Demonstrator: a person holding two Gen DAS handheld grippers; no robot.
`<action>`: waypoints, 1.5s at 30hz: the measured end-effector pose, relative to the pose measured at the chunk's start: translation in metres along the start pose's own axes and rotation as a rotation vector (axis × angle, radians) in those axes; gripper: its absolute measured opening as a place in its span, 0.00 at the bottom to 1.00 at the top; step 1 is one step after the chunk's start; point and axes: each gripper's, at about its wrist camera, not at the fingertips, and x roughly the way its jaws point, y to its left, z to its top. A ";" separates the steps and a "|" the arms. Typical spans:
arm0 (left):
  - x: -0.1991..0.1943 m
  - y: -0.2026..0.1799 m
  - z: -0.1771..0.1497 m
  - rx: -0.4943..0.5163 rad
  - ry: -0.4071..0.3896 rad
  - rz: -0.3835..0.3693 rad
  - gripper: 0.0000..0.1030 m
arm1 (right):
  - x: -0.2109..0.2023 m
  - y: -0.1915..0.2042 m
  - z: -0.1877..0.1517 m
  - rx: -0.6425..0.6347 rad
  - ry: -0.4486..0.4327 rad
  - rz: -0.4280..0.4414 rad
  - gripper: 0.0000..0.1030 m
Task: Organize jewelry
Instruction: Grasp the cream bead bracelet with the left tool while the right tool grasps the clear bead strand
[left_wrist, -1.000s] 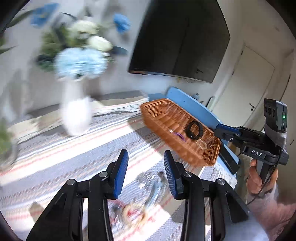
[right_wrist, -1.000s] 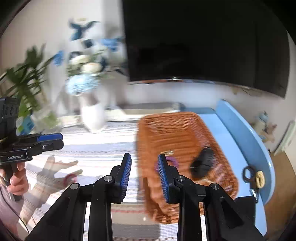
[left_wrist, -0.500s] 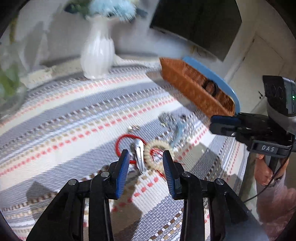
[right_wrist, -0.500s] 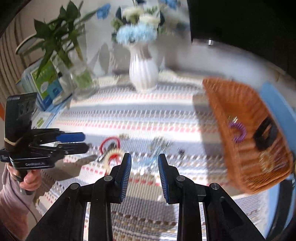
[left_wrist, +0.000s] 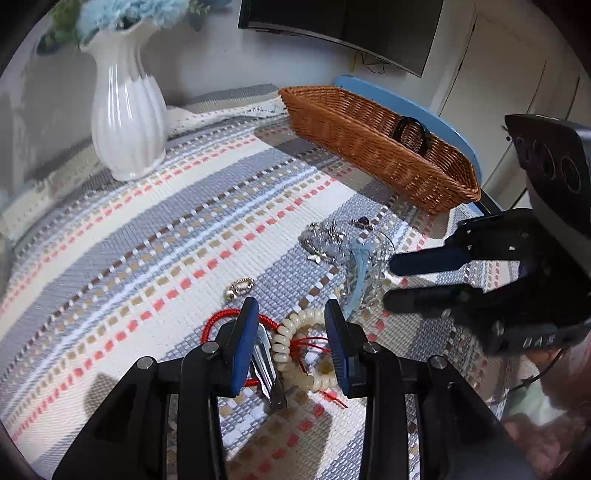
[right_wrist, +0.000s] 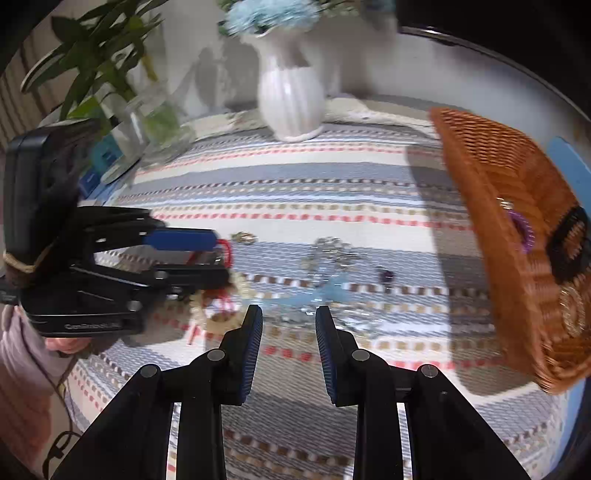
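Both sets of jaws are standing parted and gripping nothing: the left gripper (left_wrist: 291, 341) is hovering over a cream bead bracelet (left_wrist: 295, 350) with red cord and a silver hair clip (left_wrist: 266, 363) on the striped cloth (left_wrist: 147, 240), while the right gripper (right_wrist: 289, 347) is hanging just short of a pale blue clip (right_wrist: 325, 291) tangled among silvery chains. Beyond lies the wicker basket (left_wrist: 369, 144), holding a black ring. Compared with a second ago, both grippers are sitting far lower, tilted from wall and basket toward the jewelry.
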 end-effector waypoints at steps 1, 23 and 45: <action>0.000 0.000 -0.001 0.001 0.001 0.002 0.36 | 0.004 0.003 0.000 -0.010 0.008 0.014 0.30; -0.006 -0.005 -0.010 0.031 -0.002 -0.060 0.36 | 0.009 -0.008 0.016 0.108 0.047 0.019 0.27; -0.026 -0.008 -0.009 0.041 -0.047 -0.080 0.36 | 0.030 -0.003 0.010 0.253 0.093 -0.093 0.17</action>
